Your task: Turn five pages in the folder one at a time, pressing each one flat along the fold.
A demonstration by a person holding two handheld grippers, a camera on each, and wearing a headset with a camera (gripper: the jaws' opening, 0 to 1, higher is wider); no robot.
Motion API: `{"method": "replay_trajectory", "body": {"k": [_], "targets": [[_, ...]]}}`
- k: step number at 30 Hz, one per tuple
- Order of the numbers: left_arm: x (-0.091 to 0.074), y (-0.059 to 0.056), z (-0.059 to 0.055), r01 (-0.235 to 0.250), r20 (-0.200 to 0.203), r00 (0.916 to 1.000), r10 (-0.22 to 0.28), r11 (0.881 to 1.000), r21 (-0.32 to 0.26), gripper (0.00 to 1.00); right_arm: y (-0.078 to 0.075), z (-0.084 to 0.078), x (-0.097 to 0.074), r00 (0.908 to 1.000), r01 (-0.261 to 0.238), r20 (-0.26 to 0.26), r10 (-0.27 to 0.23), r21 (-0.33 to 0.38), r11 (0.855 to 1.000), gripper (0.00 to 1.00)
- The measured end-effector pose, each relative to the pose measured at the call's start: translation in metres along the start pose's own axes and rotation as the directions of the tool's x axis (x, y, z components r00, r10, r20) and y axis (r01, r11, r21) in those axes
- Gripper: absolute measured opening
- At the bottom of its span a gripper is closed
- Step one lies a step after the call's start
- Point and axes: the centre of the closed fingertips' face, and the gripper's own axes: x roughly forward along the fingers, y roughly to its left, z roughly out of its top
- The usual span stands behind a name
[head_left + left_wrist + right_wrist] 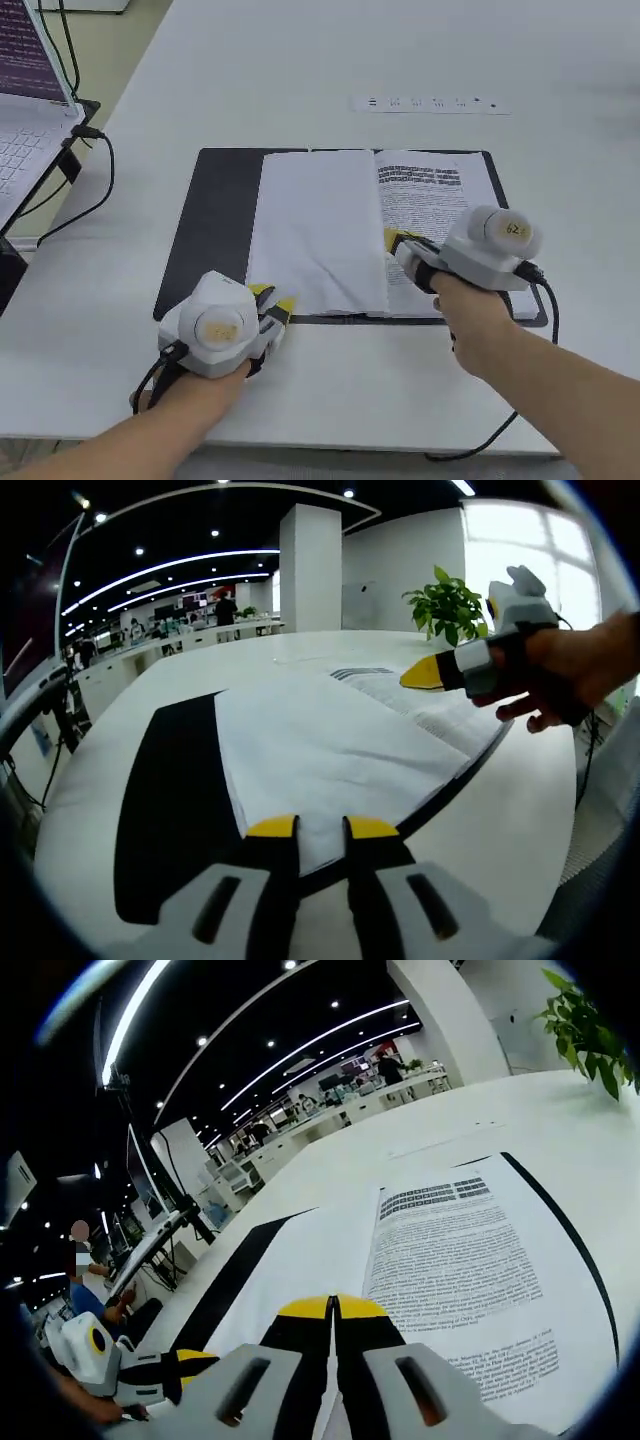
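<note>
Print on right page (pixel 425 180), ahead of right gripper (pixel 397 242): too small to read. Folder (pixel 215 220) corner under that gripper hidden. Laptop (pixel 20 150), far left of left gripper (pixel 273 298), cropped by edge.

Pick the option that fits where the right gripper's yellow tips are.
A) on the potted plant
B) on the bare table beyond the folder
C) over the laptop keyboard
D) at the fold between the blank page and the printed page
D: in its own view the right gripper, jaws shut, points at the line where the blank page meets the printed page.
</note>
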Motion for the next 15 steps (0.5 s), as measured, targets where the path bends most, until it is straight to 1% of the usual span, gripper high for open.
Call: {"method": "replay_trajectory", "body": {"k": [2, 5, 8, 10, 13, 15], "targets": [[0.001, 0.0, 0.0, -0.005, 0.0, 1.0, 0.005, 1.0, 0.008, 0.16, -0.001, 0.002, 0.008, 0.9999, -0.012, -0.003, 0.012, -0.017, 1.0, 0.0], [0.001, 0.001, -0.001, -0.008, 0.002, 1.0, 0.008, 1.0, -0.001, 0.16, -0.003, 0.006, 0.017, 0.9997, -0.024, -0.004, 0.024, -0.022, 0.999, 0.0], [0.001, 0.001, -0.001, -0.009, 0.005, 1.0, 0.009, 1.0, -0.004, 0.16, -0.006, 0.008, 0.028, 0.9993, -0.033, -0.017, 0.033, -0.033, 0.999, 0.0], [0.001, 0.001, -0.001, -0.008, 0.005, 0.9999, 0.008, 1.0, -0.004, 0.16, -0.007, 0.009, 0.035, 0.9987, -0.042, -0.029, 0.041, -0.035, 0.999, 0.0], [0.0, 0.001, -0.001, -0.01, 0.007, 0.9999, 0.01, 1.0, -0.006, 0.16, -0.008, 0.006, 0.043, 0.9973, -0.045, -0.061, 0.041, -0.056, 0.997, 0.0], [0.0, 0.001, 0.0, -0.013, 0.008, 0.9999, 0.013, 1.0, -0.006, 0.16, -0.008, 0.006, 0.047, 0.9969, -0.044, -0.067, 0.04, -0.068, 0.997, 0.0]]}}
